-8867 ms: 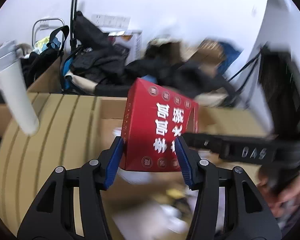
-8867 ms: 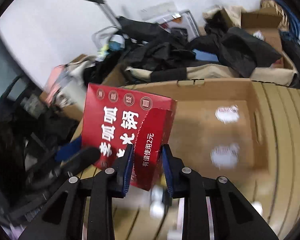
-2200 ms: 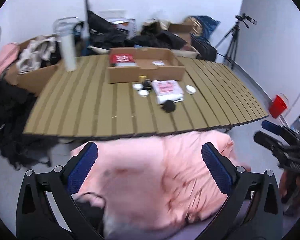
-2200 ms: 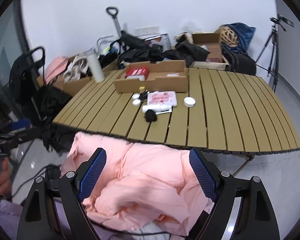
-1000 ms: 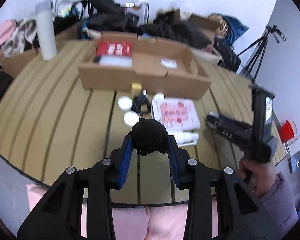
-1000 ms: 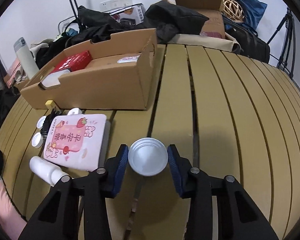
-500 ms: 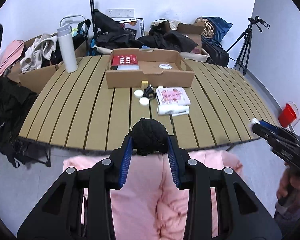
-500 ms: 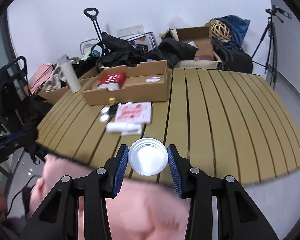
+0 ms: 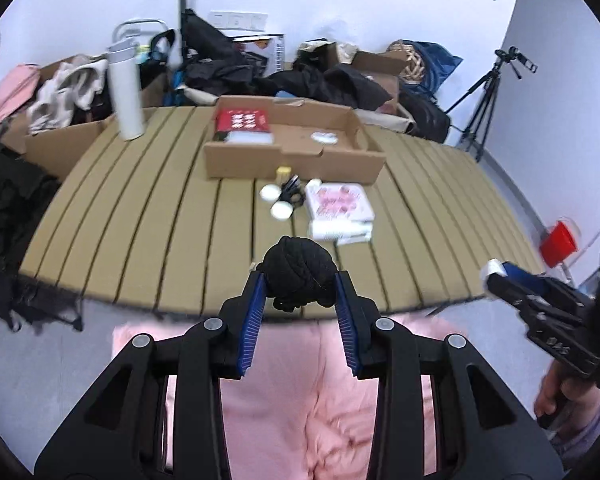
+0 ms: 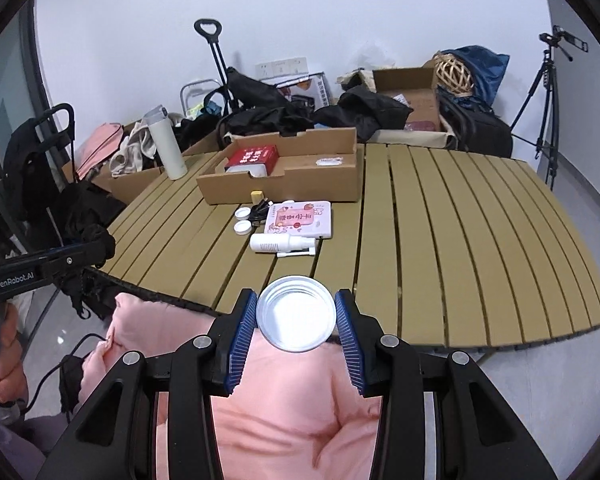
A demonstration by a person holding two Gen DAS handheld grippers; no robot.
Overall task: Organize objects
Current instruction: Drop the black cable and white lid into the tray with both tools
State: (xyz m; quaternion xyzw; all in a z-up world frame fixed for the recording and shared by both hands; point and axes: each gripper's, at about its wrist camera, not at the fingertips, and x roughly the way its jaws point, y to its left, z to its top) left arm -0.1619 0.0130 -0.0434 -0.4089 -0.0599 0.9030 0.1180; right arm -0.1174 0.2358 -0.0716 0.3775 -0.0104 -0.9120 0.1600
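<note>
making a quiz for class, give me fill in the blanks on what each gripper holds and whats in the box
The left gripper is shut on a ____ ball of cord.
The right gripper is shut on a round white ____.
In the cardboard box lies a ____ carton.

Missing words: black; lid; red

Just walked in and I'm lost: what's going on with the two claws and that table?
A person is tidying the table, one claw in each hand. The left claw is shut on a black bundle; the right claw is shut on a round tin lid. Both are held off the near edge, above pink fabric. A red box already lies in the cardboard box; the pink case, bottle and small caps are still loose.
</note>
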